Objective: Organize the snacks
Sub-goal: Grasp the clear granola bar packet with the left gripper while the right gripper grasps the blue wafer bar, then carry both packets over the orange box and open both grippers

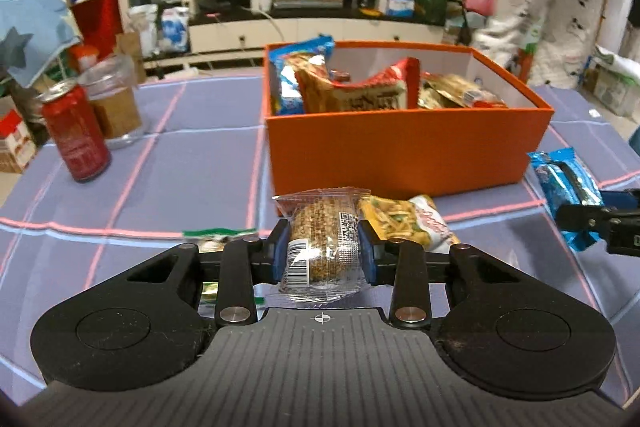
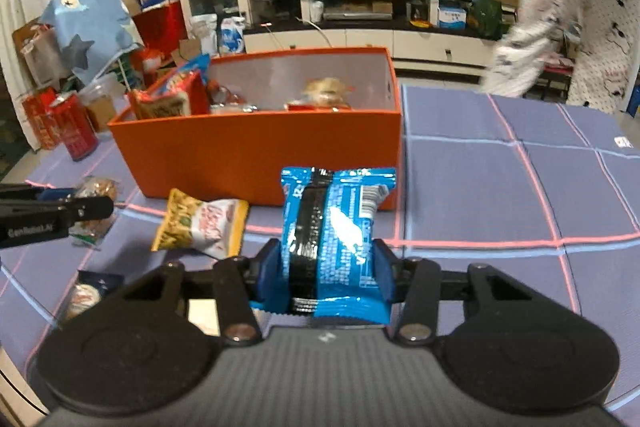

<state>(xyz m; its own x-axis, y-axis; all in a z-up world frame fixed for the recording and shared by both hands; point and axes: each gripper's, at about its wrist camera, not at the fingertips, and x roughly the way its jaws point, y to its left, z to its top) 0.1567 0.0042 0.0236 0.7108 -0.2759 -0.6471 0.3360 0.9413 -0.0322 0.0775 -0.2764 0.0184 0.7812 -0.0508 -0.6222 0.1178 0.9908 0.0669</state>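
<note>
My left gripper [image 1: 323, 251] is shut on a clear-wrapped brown round cracker packet [image 1: 320, 247], held just above the table in front of the orange box [image 1: 408, 151]. In the right wrist view my right gripper [image 2: 327, 267] is shut on a blue snack packet [image 2: 336, 239], also lifted before the orange box [image 2: 256, 155]. That box holds several snack packets [image 1: 352, 87]. A yellow and white snack bag [image 2: 200, 225] lies on the cloth between the two grippers. The blue packet [image 1: 564, 183] and right gripper show at the right edge of the left wrist view.
A red can [image 1: 76, 135] and a clear jar [image 1: 114, 103] stand on the purple checked tablecloth [image 2: 500, 187] left of the box. More small packets [image 2: 86, 297] lie near the front left. A person in patterned trousers [image 1: 548, 11] stands behind the table's right side.
</note>
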